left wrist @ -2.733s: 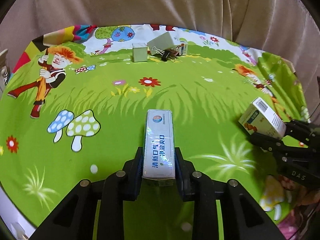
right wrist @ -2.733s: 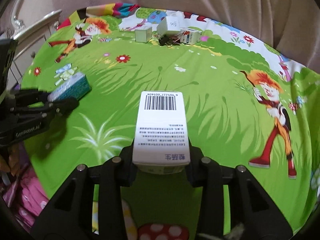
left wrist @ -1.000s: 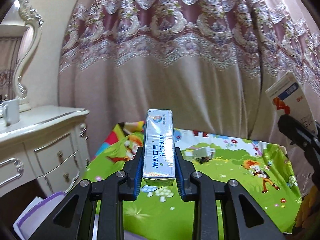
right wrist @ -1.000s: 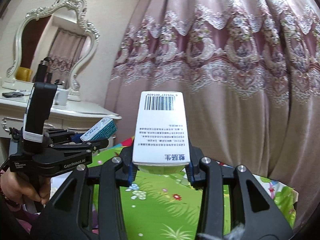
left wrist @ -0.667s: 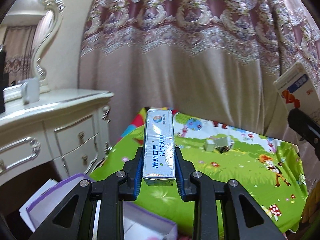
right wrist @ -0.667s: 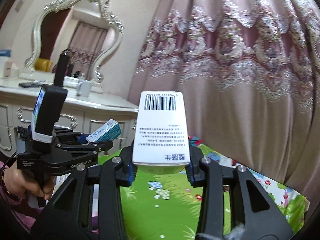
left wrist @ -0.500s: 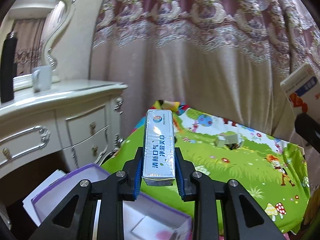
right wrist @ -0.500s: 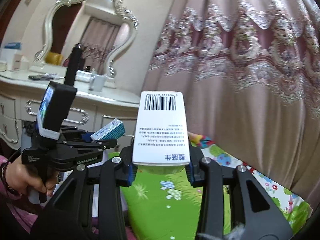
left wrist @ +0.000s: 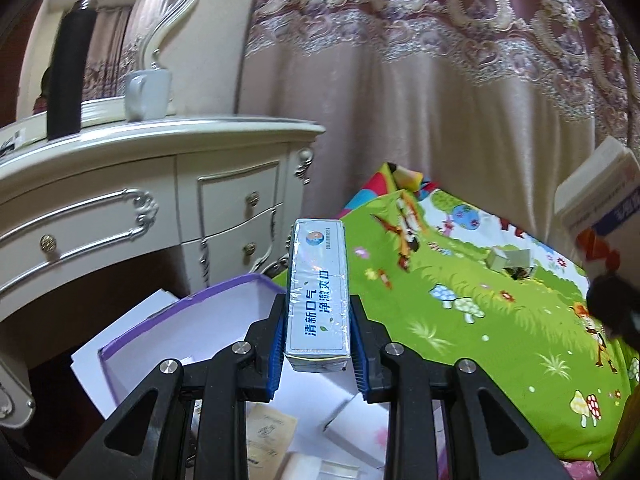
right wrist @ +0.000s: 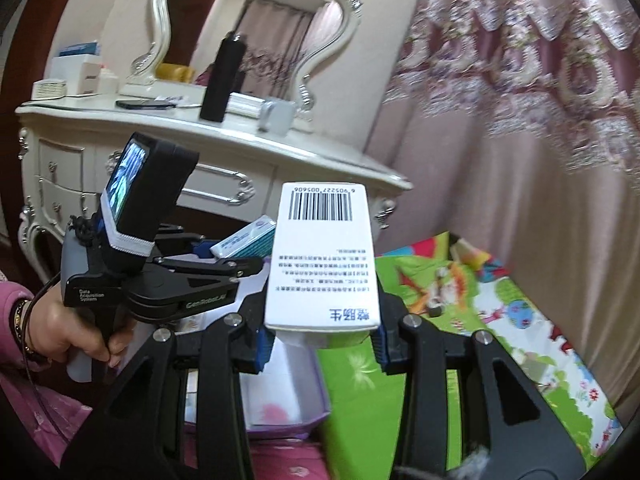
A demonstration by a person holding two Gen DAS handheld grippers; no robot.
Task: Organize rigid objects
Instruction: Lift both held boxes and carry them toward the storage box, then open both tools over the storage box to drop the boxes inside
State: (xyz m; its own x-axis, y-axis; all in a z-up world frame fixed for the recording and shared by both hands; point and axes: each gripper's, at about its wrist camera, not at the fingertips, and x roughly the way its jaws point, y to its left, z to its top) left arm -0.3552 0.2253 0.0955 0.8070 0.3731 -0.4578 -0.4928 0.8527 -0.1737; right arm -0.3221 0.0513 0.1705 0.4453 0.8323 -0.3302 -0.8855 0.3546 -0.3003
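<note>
Pink curtains (left wrist: 460, 92) hang behind a white dresser (left wrist: 152, 184) at about ten o'clock and a green cartoon mat (left wrist: 480, 292) at about two o'clock. I see my left gripper (left wrist: 318, 340) pinching a long blue and white box (left wrist: 318, 292) tight between its pads, right above a purple-edged box (left wrist: 188, 320) that has papers in it. My right gripper (right wrist: 320, 344) squeezes a white barcode box (right wrist: 322, 256) that sticks out at twelve o'clock, with the purple-edged box low at seven o'clock.
</note>
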